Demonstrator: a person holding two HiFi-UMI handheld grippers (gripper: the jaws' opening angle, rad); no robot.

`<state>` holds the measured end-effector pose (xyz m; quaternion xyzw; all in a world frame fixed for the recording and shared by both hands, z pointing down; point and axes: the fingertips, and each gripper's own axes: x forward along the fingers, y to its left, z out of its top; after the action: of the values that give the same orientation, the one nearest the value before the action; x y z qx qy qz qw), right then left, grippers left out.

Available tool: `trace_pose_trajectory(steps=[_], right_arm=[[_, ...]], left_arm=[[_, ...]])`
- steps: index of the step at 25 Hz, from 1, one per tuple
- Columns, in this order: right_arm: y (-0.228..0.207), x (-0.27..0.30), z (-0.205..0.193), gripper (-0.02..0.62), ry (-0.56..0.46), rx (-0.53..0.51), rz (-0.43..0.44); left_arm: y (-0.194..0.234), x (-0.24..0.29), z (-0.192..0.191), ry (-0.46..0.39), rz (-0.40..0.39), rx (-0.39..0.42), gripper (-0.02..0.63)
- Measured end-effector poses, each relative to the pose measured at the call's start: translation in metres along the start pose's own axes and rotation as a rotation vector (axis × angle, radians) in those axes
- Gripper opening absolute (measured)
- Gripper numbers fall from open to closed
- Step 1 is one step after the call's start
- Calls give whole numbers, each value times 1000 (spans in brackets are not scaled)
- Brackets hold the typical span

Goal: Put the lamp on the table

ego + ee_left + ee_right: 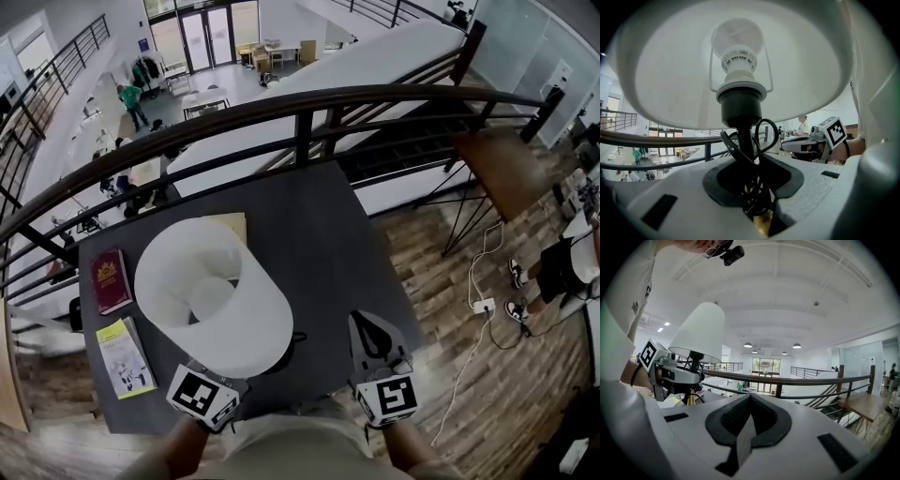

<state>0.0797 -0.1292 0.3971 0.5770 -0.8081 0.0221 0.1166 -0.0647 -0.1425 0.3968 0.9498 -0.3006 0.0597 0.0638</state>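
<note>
In the head view the lamp (214, 295) is over the near left part of the dark table (319, 225), its white shade (234, 323) tilted so the opening faces up and far, and the shade hides the base, so I cannot tell whether it touches the tabletop. The left gripper (206, 394) reaches under the shade from the near side. The right gripper (366, 330) hangs to the right over the near edge, apart from the lamp. A red book (111, 279) and a booklet (125, 354) lie along the table's left edge, and a railing (300, 103) runs past the far side. In the left gripper view the jaws are clenched on the lamp's black stem (742, 140), with the cord (761, 136) looped around it and the bulb (738, 42) inside the shade overhead. In the right gripper view the jaws are pressed together with nothing between them; the lamp stands upright to the left, held in the left gripper
</note>
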Motion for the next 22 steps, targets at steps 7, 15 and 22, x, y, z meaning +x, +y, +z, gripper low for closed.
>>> trace_pose_trajectory(steps=[7,15,22], right_arm=[[-29,16,-10,0,0,31,2],[-84,86,14,0,-82,-26,-32],[-133,172,40,0,-143,-73,-40]], left_arm=[[6,29,1,1,31,-30,120],[59,99,26,-66,98,61,120],[143,181,50,-155,181,64,120]])
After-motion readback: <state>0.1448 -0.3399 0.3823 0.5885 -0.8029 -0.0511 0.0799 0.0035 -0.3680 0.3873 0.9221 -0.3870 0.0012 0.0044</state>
